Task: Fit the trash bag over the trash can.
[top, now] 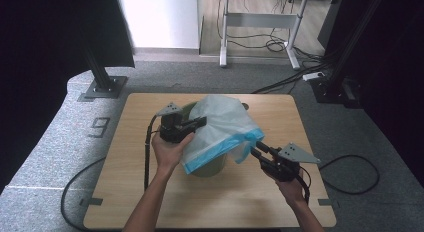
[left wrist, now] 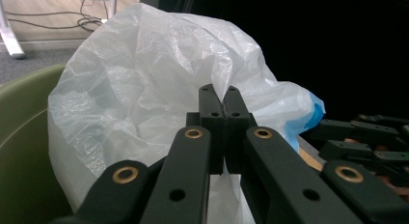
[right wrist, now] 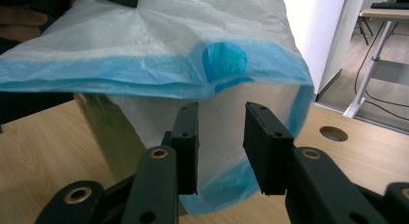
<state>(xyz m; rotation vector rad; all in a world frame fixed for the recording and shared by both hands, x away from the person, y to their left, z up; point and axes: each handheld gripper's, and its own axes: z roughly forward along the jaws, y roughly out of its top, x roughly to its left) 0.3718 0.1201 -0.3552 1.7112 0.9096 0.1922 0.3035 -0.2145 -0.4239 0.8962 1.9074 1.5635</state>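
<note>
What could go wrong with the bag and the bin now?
The left claw is pinching only a thin fold of the white bag, so the plastic could tear or slip out. The right claw is open with nothing gripped, so the blue hem on that side could sag off the green bin. A hard tug might tip the bin.

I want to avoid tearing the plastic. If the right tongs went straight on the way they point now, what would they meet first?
Probably the white plastic bin bag with the blue hem: it hangs directly ahead of the open right tongs, in front of the green bin. How far ahead is unclear.
</note>
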